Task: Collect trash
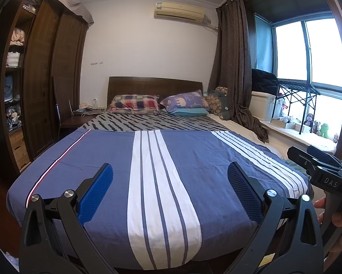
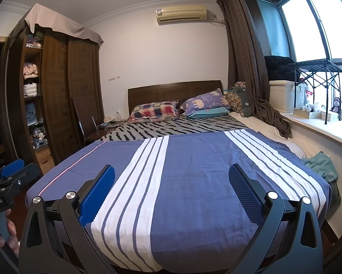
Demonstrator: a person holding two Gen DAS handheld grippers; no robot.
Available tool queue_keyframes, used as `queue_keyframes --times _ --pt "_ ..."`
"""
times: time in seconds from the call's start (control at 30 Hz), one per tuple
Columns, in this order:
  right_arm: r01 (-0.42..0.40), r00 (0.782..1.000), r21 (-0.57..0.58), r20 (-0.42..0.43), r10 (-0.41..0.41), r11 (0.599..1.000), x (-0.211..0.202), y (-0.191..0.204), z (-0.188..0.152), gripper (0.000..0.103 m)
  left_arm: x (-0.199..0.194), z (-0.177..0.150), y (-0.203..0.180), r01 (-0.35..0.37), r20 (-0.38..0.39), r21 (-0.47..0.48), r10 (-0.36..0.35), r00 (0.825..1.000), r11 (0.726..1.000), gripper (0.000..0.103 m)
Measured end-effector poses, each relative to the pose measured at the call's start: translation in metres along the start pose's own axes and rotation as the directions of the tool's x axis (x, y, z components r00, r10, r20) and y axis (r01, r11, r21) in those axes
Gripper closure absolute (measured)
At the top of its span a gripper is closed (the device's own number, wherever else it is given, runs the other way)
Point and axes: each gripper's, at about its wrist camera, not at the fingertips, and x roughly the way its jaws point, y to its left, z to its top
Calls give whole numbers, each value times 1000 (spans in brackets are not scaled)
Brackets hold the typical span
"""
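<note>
The left gripper (image 1: 169, 171), black with blue ribbed pads, and the matching right gripper (image 2: 171, 172) both hover with jaws spread wide and nothing between them, side by side above the foot of the bed. Below them lies a blue bedspread with white stripes (image 1: 107, 159), and beyond it a zebra-patterned sheet (image 1: 152, 121), a plaid pillow (image 1: 134, 104) and a purple elephant-print pillow (image 1: 184, 100). No piece of trash can be made out on the bed; a crumpled teal cloth (image 2: 319, 164) lies between the mattress and the window ledge.
</note>
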Motion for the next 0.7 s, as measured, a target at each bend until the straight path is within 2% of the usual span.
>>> queue_keyframes --times 0.3,0.53,0.7 --pt "2 1000 2 -1 -2 1000 1 0 0 3 0 -1 2 -21 -7 1 21 1000 1000 8" --pt "7 1000 6 -7 -7 1000 4 3 -2 3 0 0 8 -20 -12 -44 20 1000 999 8" --pt "7 1000 8 -8 -7 1000 5 3 -3 3 1 0 3 -39 -7 -14 39 999 999 8"
